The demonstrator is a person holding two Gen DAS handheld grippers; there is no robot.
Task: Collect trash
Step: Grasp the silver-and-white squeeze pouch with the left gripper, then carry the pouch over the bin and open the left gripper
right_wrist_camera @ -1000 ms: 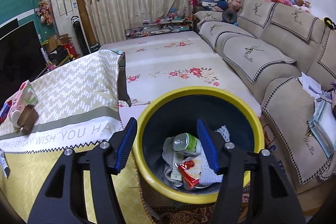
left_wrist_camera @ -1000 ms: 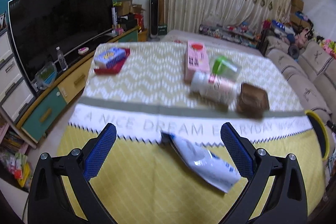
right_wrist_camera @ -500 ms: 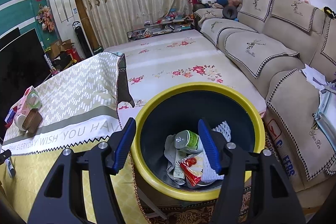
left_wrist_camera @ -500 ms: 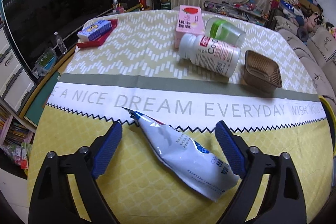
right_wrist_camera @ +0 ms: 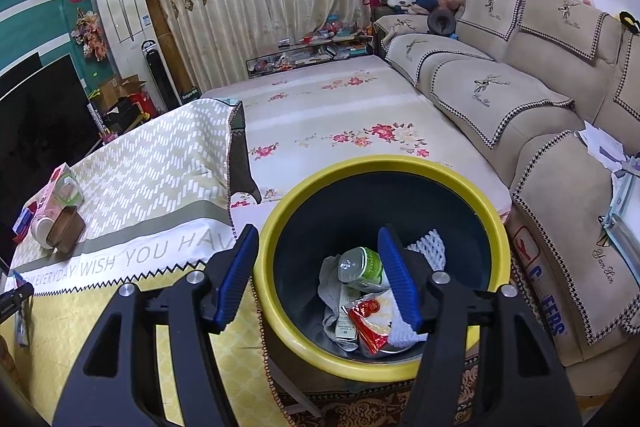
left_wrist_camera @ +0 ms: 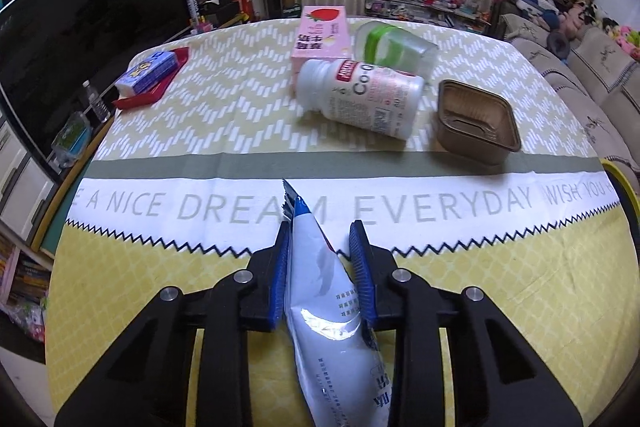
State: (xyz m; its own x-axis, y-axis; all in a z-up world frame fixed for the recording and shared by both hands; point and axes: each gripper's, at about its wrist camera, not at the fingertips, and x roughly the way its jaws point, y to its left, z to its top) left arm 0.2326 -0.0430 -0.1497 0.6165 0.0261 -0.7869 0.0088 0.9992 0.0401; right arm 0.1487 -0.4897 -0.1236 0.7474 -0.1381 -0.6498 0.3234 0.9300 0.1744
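One snack pouch (left_wrist_camera: 320, 291) points away, lengthwise between the closing left hand-held gripper (left_wrist_camera: 320, 259).

Wrapper's (left_wrist_camera: 336, 339) lower end beyond frame edge

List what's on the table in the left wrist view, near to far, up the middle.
White snack pouch between the closing left tool → white bottle lying on its side → pink strawberry carton.
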